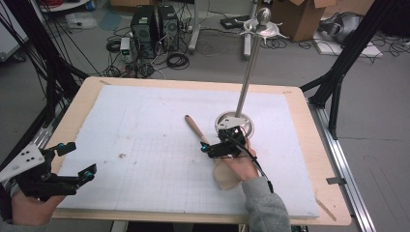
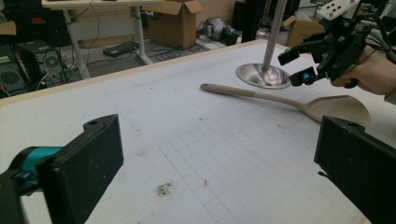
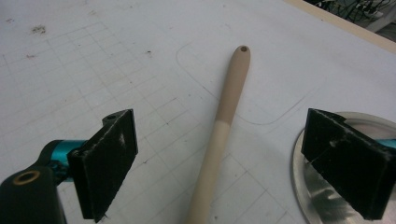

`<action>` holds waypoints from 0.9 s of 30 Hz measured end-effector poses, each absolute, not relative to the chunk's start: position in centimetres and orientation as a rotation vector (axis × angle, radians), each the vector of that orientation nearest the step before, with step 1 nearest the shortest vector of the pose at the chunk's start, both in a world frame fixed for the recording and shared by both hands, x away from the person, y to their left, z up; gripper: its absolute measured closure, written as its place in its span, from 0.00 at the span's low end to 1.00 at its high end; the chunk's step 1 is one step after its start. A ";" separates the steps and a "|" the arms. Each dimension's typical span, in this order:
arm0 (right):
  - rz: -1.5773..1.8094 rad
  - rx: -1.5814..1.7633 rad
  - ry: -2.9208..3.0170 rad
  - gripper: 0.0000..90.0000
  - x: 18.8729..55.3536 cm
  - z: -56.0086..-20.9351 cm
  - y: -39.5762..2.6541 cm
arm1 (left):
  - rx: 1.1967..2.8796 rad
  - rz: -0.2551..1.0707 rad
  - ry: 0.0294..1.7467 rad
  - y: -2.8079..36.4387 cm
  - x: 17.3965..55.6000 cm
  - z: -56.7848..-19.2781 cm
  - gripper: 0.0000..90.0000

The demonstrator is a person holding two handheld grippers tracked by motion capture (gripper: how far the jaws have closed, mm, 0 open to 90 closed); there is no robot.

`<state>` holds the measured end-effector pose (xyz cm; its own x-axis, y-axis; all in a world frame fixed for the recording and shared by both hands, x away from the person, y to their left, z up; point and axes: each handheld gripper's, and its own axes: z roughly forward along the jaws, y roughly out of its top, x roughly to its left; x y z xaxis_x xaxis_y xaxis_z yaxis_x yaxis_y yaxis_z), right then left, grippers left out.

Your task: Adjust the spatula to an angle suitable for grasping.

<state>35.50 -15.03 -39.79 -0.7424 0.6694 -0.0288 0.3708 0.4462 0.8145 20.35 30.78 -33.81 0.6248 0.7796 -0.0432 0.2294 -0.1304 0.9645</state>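
While the right gripper (image 1: 216, 145) hangs open astride the wooden spoon (image 3: 219, 135) handle, no grasp exists; closing and lifting remain. Left gripper (image 1: 77, 159) waits open near the mat's (image 1: 145, 121) front-left corner.

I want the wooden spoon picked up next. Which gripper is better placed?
The right gripper: its open jaws already straddle the wooden spoon handle. The left gripper hovers open at the table's near left corner.

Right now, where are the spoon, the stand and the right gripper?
spoon (image 3: 219, 133): right gripper view, mid handle.
stand (image 1: 247, 72): high view, upright pole.
right gripper (image 2: 296, 67): left gripper view, between its fingers.
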 end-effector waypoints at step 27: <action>1.104 0.955 2.457 0.11 36.9 -41.9 -14.2 | 1.686 0.578 0.839 30.5 20.5 -34.1 0.02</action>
<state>36.85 -14.18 -41.89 -0.7410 0.6714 0.0126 0.4551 0.4883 0.7446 20.53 30.51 -34.06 0.6284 0.7766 -0.0437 0.2361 -0.1369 0.9620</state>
